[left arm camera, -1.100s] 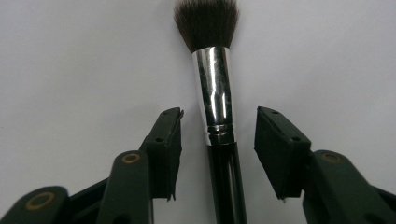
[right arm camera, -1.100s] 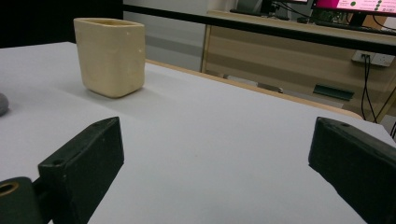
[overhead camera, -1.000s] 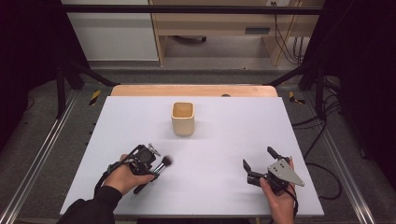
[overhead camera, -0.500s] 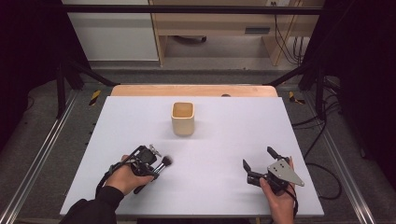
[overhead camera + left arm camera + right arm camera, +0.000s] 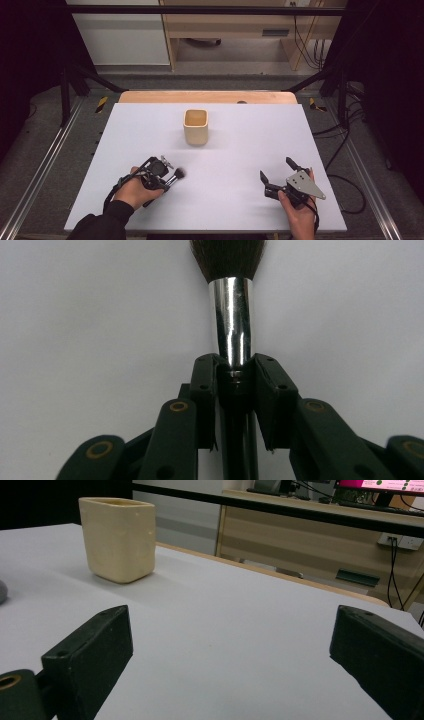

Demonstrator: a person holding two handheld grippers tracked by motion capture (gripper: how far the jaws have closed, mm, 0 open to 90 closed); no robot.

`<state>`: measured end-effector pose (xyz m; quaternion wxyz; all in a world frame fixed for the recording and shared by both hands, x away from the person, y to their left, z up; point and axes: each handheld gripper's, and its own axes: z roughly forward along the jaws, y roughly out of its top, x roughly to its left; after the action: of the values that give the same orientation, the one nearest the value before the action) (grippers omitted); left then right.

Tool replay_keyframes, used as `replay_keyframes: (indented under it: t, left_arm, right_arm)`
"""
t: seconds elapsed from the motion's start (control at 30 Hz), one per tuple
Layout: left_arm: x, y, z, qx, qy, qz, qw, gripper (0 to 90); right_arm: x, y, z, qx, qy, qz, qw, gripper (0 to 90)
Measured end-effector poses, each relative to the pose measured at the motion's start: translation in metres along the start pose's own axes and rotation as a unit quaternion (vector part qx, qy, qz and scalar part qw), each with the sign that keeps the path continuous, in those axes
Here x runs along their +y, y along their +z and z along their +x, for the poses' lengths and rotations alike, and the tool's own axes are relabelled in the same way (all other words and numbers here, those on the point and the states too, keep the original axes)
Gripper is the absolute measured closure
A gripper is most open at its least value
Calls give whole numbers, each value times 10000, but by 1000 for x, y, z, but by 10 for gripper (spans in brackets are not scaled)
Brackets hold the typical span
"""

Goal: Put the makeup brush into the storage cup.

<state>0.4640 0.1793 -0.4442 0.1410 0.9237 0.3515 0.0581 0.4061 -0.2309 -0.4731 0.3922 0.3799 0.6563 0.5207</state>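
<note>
My left claw (image 5: 165, 176) has just been closing and now pinches the brush (image 5: 231, 315) at the base of its silver collar, bristles pointing away over the table (image 5: 240, 150), near its front-left. My right claw (image 5: 275, 172) is spread wide, gripping nothing. The cup (image 5: 195, 127) stands upright mid-table, well apart; I cannot see anything inside. Bare tabletop lies between.

Makeup brush (image 5: 231, 315): dark bristle head, shiny silver ferrule, black handle. Lying low and roughly level over the near-left part of the white tabletop (image 5: 240, 150), bristles pointing right and slightly away. Clamped at the ferrule-handle joint between the jaws of the left gripper (image 5: 159, 172), which have just been closing on it. Well apart from the cream square cup (image 5: 195, 127) standing upright mid-tabletop.
</note>
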Motion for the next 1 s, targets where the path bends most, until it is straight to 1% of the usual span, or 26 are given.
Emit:
replay_keyframes:
  t: [0.03,0.1,0.17,0.2,0.3,0.33,0.37,0.5,0.57,0.63,0.73,0.77,0.8,0.9,1.0]
  left_arm:
    - [0,0,0,0,0,0,10000,719]
    - [0,-1,-1,70,104,14,9999,721]
    - [0,-1,-2,79,120,1,9999,723]
    - [0,-3,-3,95,178,-33,9998,724]
    - [0,-5,-5,105,222,-77,9997,725]
    - [0,-7,-6,106,255,-129,9995,726]
    - [0,-8,-7,126,227,-192,9995,726]
    - [1,-14,-7,121,233,-343,9991,726]
    - [1,-17,-8,129,198,-470,9986,727]
    - [2,-21,-7,143,225,-508,9984,727]
    - [3,-25,-7,150,201,-627,9977,727]
    - [3,-25,-7,150,201,-627,9977,727]
    - [4,-27,-8,164,204,-709,9971,727]
    - [5,-31,-8,146,242,-763,9967,727]
    - [6,-37,-9,205,253,-938,9951,727]
  right_arm:
    - [0,0,0,0,0,0,10000,38]
    - [0,0,0,-7,-7,-7,10000,37]
    - [0,0,0,-8,-3,-6,10000,38]
    - [0,0,-1,-8,-4,-6,10000,38]
    - [0,0,0,-6,-2,1,10000,38]
    - [0,0,0,-4,-1,3,10000,37]
    - [0,0,0,-3,-10,3,10000,37]
    - [0,0,0,-9,-6,15,10000,37]
    - [0,0,-1,-11,-4,10,10000,37]
    - [0,0,-1,-12,4,8,10000,37]
    - [0,0,-2,-14,9,5,10000,37]
    - [0,0,-2,-13,11,2,10000,37]
    - [0,0,-2,-17,13,3,10000,37]
    - [0,0,-2,-23,20,-3,10000,37]
    - [0,0,-2,-20,28,-10,10000,37]
